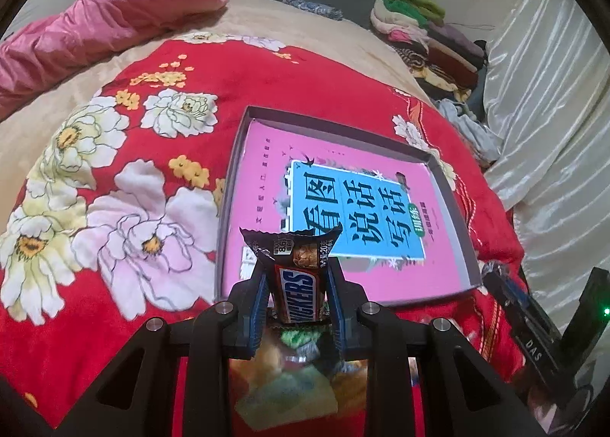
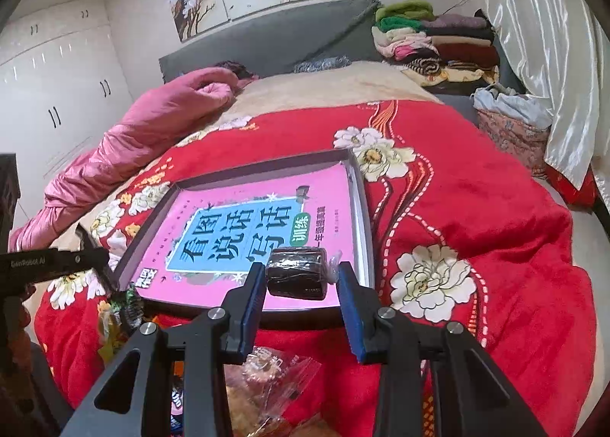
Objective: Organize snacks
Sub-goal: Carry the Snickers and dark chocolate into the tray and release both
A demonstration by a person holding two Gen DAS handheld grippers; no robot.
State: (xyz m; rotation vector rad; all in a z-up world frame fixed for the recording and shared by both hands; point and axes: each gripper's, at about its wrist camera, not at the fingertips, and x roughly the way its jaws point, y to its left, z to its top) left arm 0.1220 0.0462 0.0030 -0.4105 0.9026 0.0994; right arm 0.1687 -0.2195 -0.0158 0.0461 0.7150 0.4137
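Observation:
My left gripper (image 1: 298, 268) is shut on a Snickers bar (image 1: 301, 286), which stands upright between the blue pads just in front of the shallow grey box tray (image 1: 335, 125). A pink book (image 1: 263, 204) with a blue title panel lies flat in the tray. In the right wrist view, my right gripper (image 2: 301, 272) is shut on a dark brown snack in clear wrap (image 2: 295, 278), held over the near edge of the tray (image 2: 267, 161) and the book (image 2: 236, 208). Loose bagged snacks (image 2: 267, 379) lie on the red blanket under both grippers.
The tray rests on a red floral blanket (image 1: 114, 189) spread over a bed. A pink duvet (image 2: 152, 124) lies along the left. Folded clothes (image 2: 438, 40) are stacked at the grey headboard, and a white curtain (image 2: 541, 55) hangs on the right. The other gripper's black body (image 2: 45, 265) shows at the left edge.

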